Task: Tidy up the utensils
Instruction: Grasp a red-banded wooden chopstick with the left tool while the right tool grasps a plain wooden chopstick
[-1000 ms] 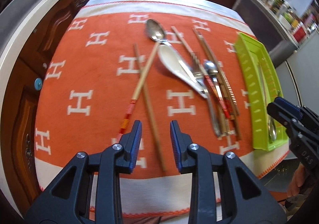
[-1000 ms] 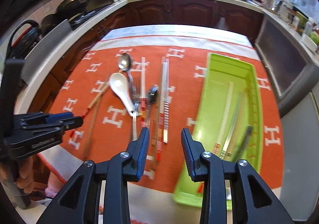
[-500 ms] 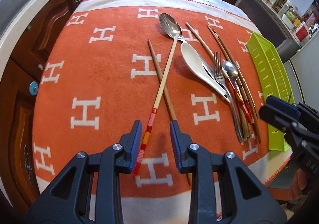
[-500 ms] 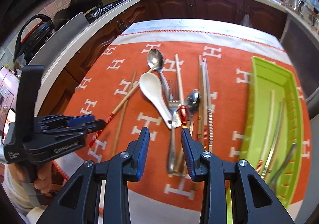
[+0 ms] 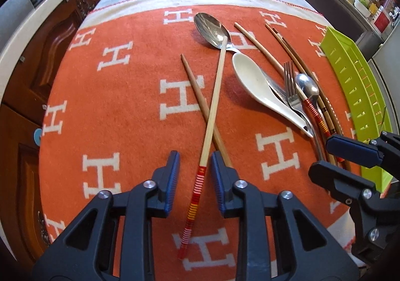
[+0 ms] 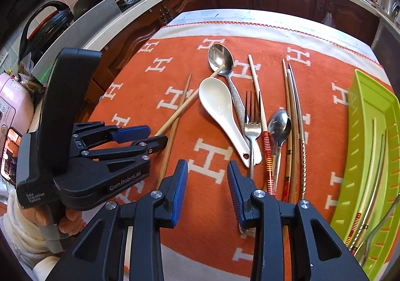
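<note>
Left gripper dropped over banded chopstick, jaws closing, not yet pinching. Chopstick's tip points away, onto steel spoon. Right gripper apart, empty.

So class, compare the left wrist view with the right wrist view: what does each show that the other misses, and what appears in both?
Only the left wrist view shows the red-banded end of the chopstick lying between the left gripper's open jaws, which have just been closing.

Only the right wrist view shows the inside of the green tray, with utensils already in it, and the hand holding the left gripper.

Both show the orange cloth, big metal spoon, white spoon, fork and crossed chopsticks.
</note>
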`<action>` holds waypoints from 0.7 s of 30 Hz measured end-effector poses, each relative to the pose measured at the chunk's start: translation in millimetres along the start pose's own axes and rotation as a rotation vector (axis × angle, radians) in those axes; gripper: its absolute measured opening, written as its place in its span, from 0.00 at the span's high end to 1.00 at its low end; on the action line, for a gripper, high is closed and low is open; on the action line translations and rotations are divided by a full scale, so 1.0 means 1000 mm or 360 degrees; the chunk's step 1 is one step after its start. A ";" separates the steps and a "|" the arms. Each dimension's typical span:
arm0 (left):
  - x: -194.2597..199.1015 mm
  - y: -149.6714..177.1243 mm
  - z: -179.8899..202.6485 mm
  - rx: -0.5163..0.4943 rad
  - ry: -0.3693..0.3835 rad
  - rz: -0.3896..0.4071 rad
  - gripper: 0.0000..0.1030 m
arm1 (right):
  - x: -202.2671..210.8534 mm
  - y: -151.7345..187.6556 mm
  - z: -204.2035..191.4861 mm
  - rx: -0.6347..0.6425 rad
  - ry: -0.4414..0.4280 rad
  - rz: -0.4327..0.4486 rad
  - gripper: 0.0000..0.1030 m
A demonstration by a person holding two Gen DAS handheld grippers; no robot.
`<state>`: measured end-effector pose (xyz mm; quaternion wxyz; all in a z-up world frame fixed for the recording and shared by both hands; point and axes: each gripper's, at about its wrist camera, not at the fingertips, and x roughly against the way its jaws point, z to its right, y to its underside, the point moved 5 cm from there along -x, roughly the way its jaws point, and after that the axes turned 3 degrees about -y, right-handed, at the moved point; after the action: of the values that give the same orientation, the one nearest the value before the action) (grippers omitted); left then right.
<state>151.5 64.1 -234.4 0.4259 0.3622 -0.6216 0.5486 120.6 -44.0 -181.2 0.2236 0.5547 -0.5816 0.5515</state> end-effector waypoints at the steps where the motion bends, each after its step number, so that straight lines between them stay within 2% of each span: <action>1: 0.000 0.000 0.000 -0.0004 -0.0008 0.0019 0.89 | -0.002 -0.001 0.000 -0.0005 -0.0006 -0.0001 0.68; 2: 0.000 0.000 0.000 -0.0005 -0.0010 0.0032 0.94 | -0.004 -0.001 0.000 -0.0010 -0.0011 -0.0002 0.68; 3: 0.000 0.000 0.000 -0.0003 -0.0008 0.0043 0.95 | -0.005 -0.001 -0.001 -0.0014 -0.0016 -0.0002 0.68; 7: 0.003 0.004 -0.002 0.0035 0.0009 0.0098 0.95 | -0.012 0.000 -0.004 -0.0028 -0.0052 0.0000 0.68; 16: 0.015 0.019 -0.031 0.0255 0.0069 0.0134 0.96 | -0.039 -0.004 -0.030 0.0009 -0.0125 0.0022 0.68; 21: 0.027 0.029 -0.048 0.0318 0.0065 0.0159 0.96 | -0.058 -0.005 -0.049 0.0097 -0.0054 0.0031 0.70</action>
<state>120.9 115.8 -218.7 0.3725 0.3603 -0.5724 0.6355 124.6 23.6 -215.0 0.1911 0.5648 -0.5736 0.5617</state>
